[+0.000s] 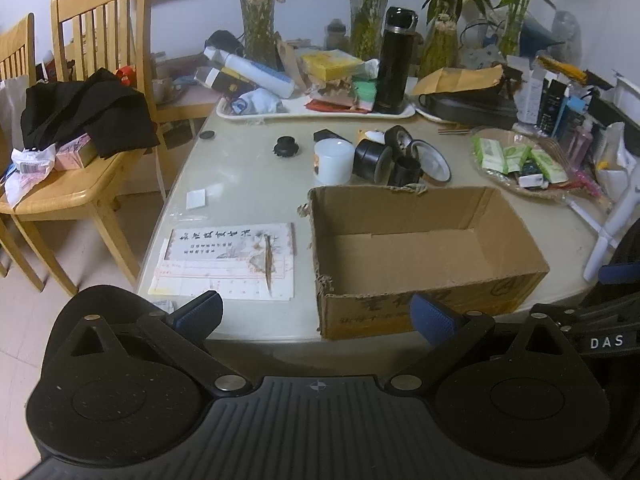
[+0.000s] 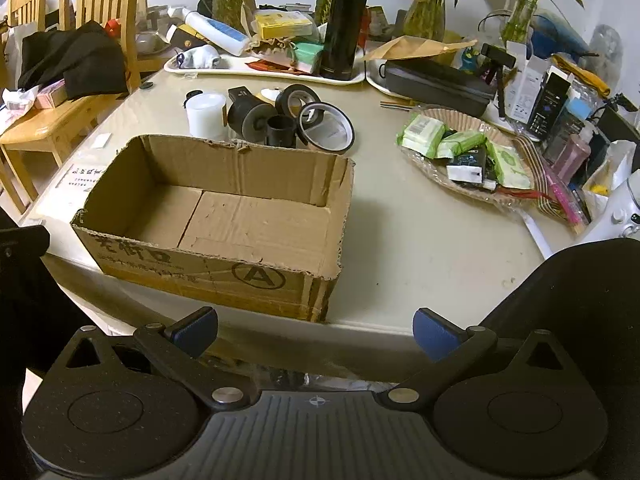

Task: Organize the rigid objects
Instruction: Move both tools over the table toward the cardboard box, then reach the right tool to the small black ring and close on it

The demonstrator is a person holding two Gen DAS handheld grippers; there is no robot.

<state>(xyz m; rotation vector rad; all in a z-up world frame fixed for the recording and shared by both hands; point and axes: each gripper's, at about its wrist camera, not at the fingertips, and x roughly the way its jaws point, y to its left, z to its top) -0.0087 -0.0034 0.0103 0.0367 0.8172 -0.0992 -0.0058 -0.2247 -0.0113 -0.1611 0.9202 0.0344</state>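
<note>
An open cardboard box point(image 1: 424, 256) point(image 2: 224, 224) with nothing inside sits at the table's near edge. Just behind it stand a white cup point(image 1: 334, 160) point(image 2: 206, 114), several black tape rolls point(image 1: 376, 156) point(image 2: 298, 100), a short black tube point(image 1: 406, 170) point(image 2: 280, 130) and a thin tape ring point(image 1: 432, 160) point(image 2: 326, 126). A black toothed cap point(image 1: 286, 147) lies left of the cup. My left gripper point(image 1: 316, 316) hangs open before the box's near wall, off the table edge. My right gripper point(image 2: 316, 334) is open too, below the box's near right corner. Neither holds anything.
A white tray point(image 1: 316, 110) point(image 2: 264, 72) at the back carries a black flask point(image 1: 396, 60) point(image 2: 344, 20), boxes and packets. A wicker plate point(image 2: 464, 120) of green packets lies right. Papers point(image 1: 228, 260) lie left of the box. Wooden chairs point(image 1: 72, 184) with dark clothes stand left.
</note>
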